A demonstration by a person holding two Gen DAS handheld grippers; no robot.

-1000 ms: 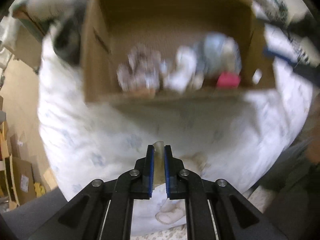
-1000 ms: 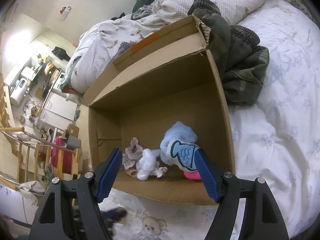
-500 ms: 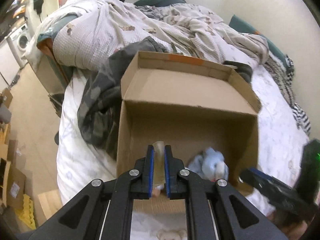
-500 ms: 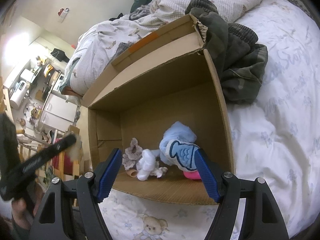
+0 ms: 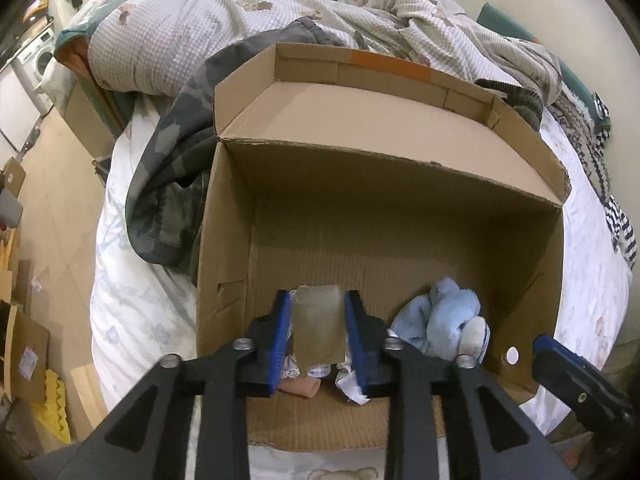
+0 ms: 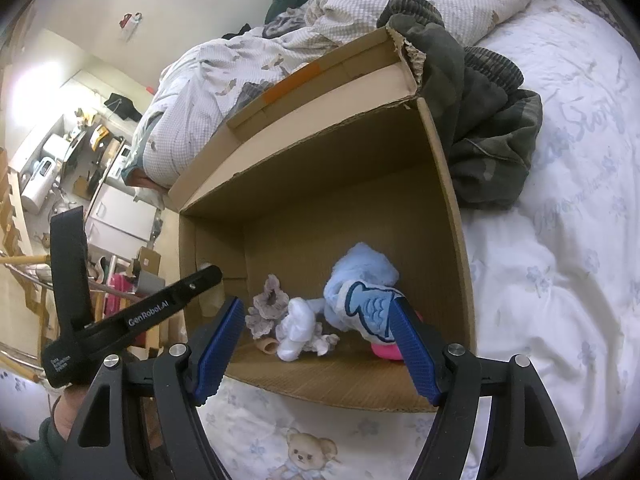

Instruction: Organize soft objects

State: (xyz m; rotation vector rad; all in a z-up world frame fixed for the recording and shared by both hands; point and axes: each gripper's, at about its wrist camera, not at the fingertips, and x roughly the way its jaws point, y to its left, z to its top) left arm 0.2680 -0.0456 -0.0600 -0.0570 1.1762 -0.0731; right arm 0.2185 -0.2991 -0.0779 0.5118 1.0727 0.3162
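1. Soft objects lie in the open brown cardboard box (image 6: 444, 200) on the white floral bedspread (image 6: 560, 280): a light-blue plush toy (image 6: 360, 280), a white cloth bundle (image 6: 296, 328), a grey ruffled piece (image 6: 268, 308) at its 9 o'clock.
2. Our left gripper (image 5: 318, 332) has just been opening; a tan translucent strip (image 5: 318, 328) sits between its blue pads, and we cannot tell if they still press it.
3. Our right gripper (image 6: 316, 348) stands wide apart, empty, before the box's near edge.
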